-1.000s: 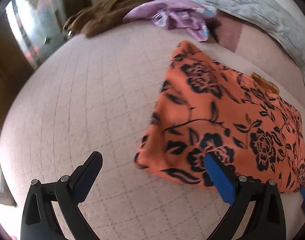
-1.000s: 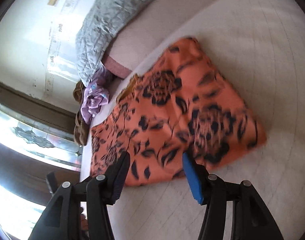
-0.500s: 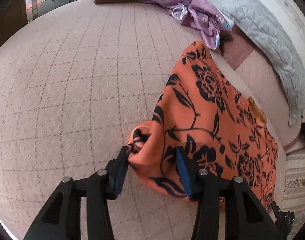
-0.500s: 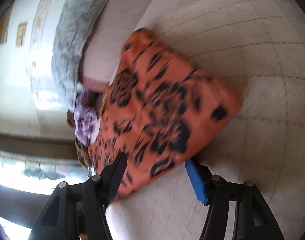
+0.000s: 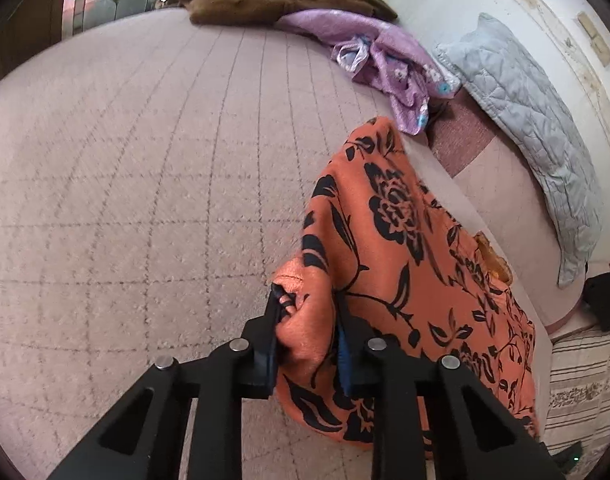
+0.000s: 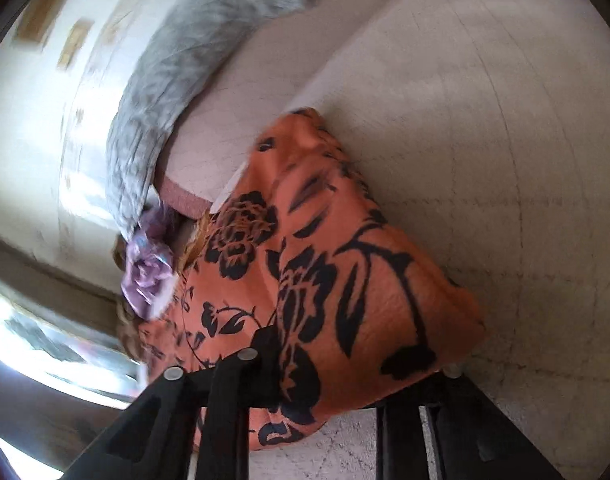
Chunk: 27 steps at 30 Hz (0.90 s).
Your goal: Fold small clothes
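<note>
orange floral garment (image 5: pixel 401 240) lying on the quilted bed (image 5: pixel 145 200), its near corners just clenched in the left gripper (image 5: pixel 305 344) and the right gripper (image 6: pixel 345 376), both sets of jaws having closed onto cloth. best lifted evenly, carried over toward the far edge and laid down aligned, staying clear of the purple cloth (image 5: pixel 389 64).

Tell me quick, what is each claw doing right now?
Left gripper: just closed, pinching a corner of the orange flowered cloth.
Right gripper: just closed on the same cloth's edge.
</note>
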Each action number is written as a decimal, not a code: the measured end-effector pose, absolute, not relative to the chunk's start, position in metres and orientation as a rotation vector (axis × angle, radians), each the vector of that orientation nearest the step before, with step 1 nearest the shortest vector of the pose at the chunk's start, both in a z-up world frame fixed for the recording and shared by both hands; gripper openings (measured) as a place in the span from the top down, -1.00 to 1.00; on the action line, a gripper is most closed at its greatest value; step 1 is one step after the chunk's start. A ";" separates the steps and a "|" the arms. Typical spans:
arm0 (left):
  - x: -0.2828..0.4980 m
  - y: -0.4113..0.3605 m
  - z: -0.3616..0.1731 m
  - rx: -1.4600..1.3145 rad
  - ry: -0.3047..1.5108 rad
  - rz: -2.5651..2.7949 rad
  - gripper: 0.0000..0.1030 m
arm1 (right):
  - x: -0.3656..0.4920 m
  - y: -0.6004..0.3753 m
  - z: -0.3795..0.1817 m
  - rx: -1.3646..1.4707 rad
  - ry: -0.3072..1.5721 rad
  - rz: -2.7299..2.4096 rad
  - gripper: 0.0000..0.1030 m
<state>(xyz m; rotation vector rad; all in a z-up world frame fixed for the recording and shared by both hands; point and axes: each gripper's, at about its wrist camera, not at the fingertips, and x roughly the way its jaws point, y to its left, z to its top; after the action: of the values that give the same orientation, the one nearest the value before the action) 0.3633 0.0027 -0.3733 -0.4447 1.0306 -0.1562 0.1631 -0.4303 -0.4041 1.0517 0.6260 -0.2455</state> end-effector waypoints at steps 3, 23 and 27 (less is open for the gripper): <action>0.354 0.004 -0.355 -0.455 1.001 -0.191 0.55 | 0.155 -0.423 -0.387 0.992 0.584 -0.256 0.67; 0.275 0.046 -0.312 -0.153 0.931 -0.090 0.40 | 0.061 -0.427 -0.399 1.287 0.795 -0.273 -0.15; 0.274 0.030 -0.287 -0.021 0.759 -0.067 0.26 | 0.032 -0.434 -0.372 1.178 0.692 -0.451 -0.34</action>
<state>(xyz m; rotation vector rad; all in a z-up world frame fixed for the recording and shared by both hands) 0.2737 0.0298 -0.2868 -0.0208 0.7595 -0.0667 0.0322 -0.4342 -0.3721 1.1780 0.6916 -0.4512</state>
